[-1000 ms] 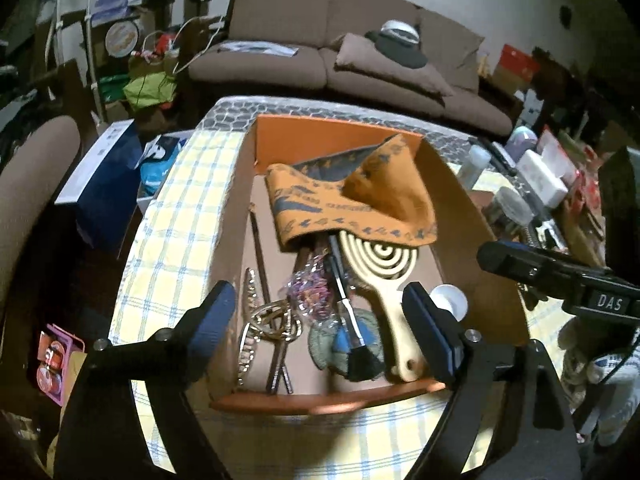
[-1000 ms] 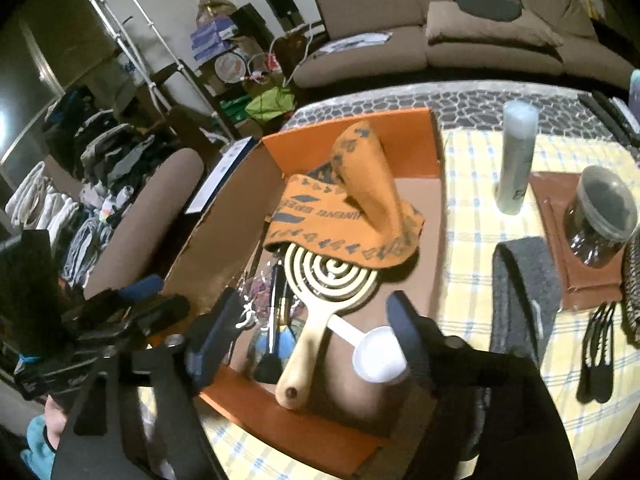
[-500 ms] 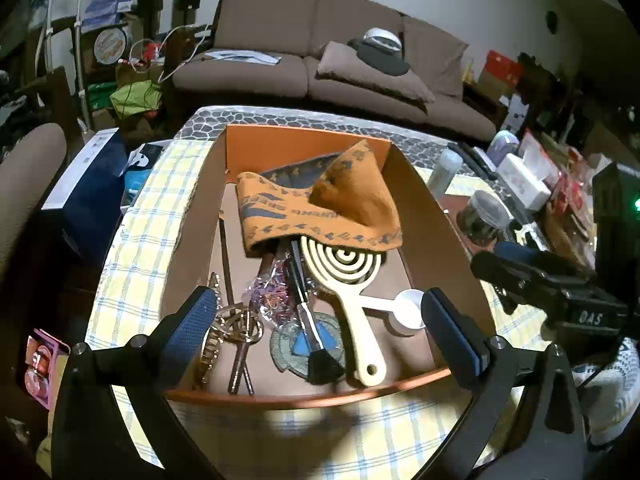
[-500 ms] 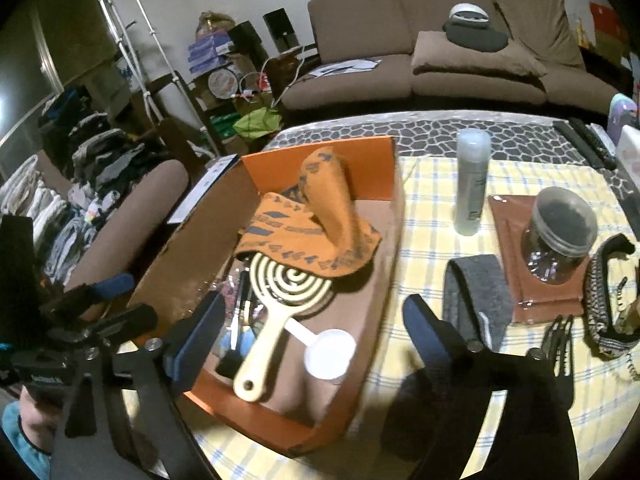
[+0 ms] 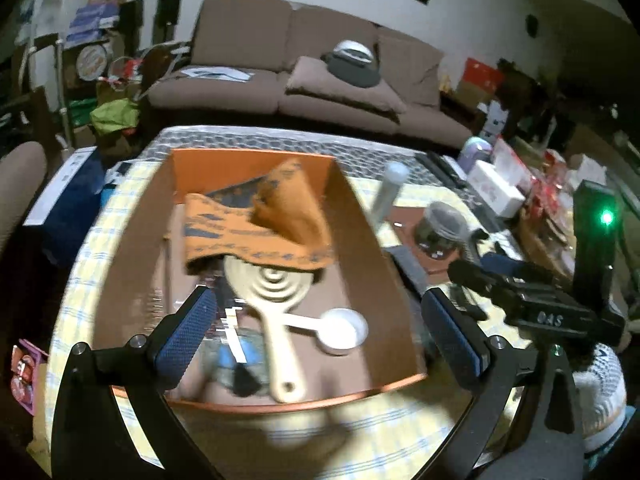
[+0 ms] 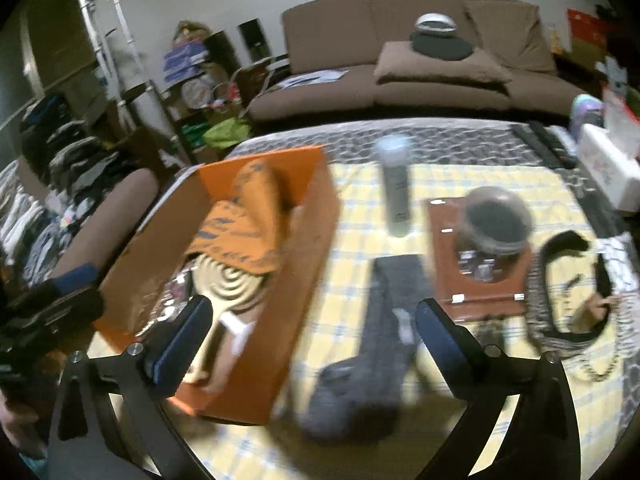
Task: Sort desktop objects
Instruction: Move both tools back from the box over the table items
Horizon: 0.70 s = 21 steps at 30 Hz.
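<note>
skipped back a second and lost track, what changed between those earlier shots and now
Both grippers pulled back from the orange box and their jaws have just been opening, now wide with nothing between them. The right gripper swung toward the grey sock and jar. The left gripper faces the box. The cream brush, white scoop and orange cloth lie where they were.

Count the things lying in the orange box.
At least 4: an orange cloth at the far end, a cream brush under its edge, a white scoop beside the handle, a dark brush nearer. Blurred clutter at the left may hide more.
</note>
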Motion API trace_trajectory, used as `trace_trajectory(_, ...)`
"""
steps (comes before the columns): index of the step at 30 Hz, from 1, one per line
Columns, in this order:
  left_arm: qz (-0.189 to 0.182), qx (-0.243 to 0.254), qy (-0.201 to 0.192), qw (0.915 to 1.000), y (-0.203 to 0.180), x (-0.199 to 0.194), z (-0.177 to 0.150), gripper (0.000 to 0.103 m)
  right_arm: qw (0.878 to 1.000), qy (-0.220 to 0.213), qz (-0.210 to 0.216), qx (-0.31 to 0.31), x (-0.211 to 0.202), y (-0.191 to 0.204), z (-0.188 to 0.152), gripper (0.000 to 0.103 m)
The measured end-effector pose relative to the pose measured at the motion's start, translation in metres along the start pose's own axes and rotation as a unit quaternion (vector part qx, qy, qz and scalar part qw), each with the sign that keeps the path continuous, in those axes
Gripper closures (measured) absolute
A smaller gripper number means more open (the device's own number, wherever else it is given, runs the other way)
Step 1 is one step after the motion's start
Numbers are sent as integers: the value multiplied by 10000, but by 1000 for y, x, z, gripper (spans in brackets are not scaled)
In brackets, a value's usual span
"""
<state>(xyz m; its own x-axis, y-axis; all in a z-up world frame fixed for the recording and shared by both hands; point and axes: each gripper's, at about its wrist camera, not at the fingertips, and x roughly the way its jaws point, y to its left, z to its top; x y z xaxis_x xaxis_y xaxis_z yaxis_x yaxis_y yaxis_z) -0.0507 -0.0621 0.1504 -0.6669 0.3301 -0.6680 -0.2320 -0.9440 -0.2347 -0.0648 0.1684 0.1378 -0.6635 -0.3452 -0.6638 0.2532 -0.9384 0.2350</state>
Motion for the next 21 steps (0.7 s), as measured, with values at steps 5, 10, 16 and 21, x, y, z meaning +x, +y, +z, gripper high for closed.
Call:
trace_trajectory(5,-259,162,147,9994,-48,15,-3,0,9986,-164,-361,342,-19,-50,-1,1)
trace_trajectory(10,-370,531,264,9976,-103,33,-11,0,9937,-320,-742,773,-37,-103,-7,1)
trace_trajectory(16,-443,722,398,9956,-146,57,-20,0,9889,-429,-1069,938,-52,-134,-13,1)
trace_trajectory(21,-420,851,512,9942,-175,75,-28,0,9878,-436,-1219,866,-55,-144,-16,1)
